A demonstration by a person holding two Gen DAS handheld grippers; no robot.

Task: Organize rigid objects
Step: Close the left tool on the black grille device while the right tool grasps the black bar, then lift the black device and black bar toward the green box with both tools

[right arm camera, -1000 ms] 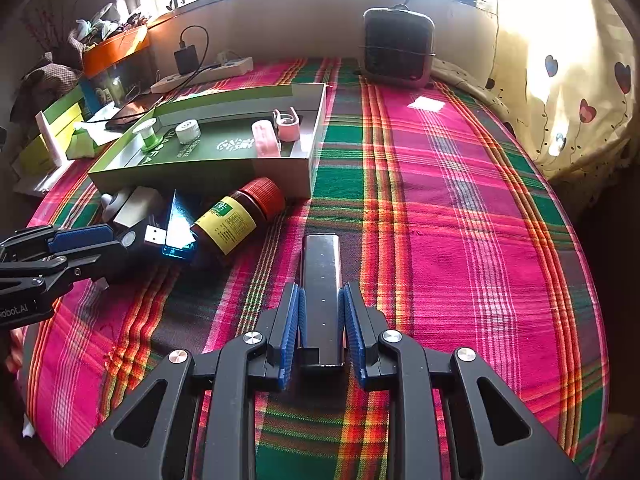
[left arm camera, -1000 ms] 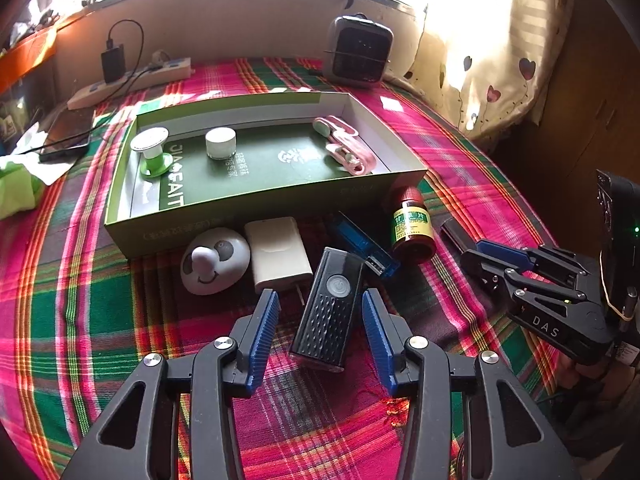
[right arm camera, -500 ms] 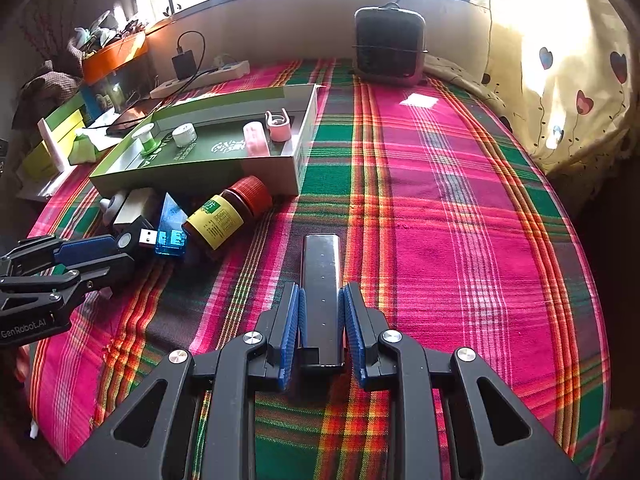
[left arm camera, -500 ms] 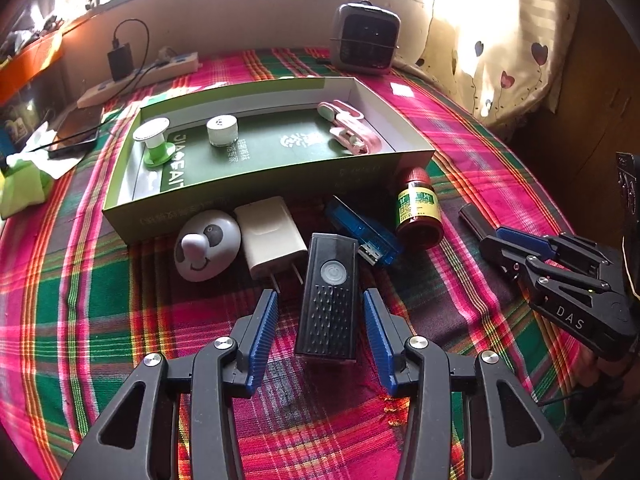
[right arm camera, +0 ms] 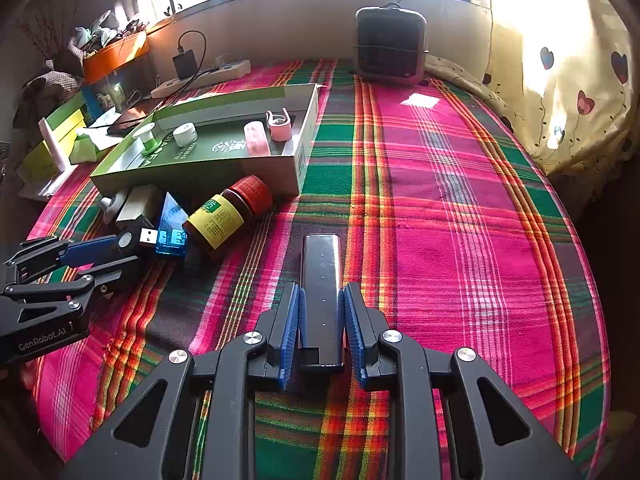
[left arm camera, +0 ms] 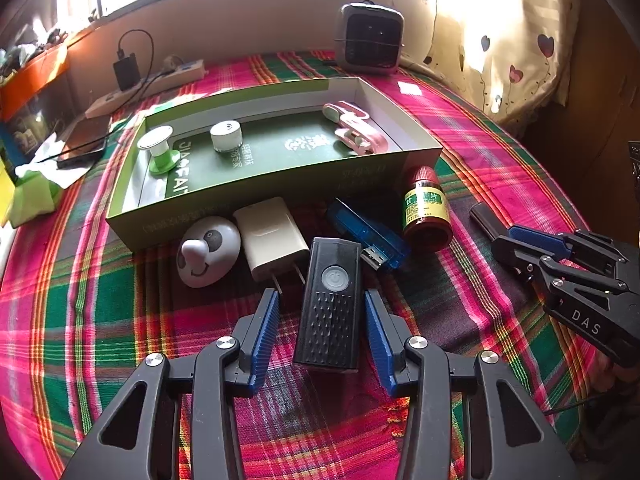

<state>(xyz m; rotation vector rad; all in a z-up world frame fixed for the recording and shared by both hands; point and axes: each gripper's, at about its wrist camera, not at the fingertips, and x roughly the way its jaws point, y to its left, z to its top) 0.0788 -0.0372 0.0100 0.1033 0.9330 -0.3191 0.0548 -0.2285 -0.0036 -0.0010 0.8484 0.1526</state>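
**Both grippers at pick-up**

Left wrist: closed in since earlier frame on black device (left arm camera: 332, 304); left gripper (left arm camera: 322, 332) wide open, straddling, untouching. Risk: left finger catching white charger (left arm camera: 272, 240) prongs.

Right wrist: unchanged; right gripper (right arm camera: 322, 320) nearly shut around dark bar (right arm camera: 322, 292), near centre, right of green box (right arm camera: 224, 168). Risk: slipping.

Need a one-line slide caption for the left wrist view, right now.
Open left hand-held gripper straddles a black remote on the plaid tablecloth, in front of the green box.

The black remote (left arm camera: 331, 303) has straightened between the left gripper (left arm camera: 322, 334) fingers.
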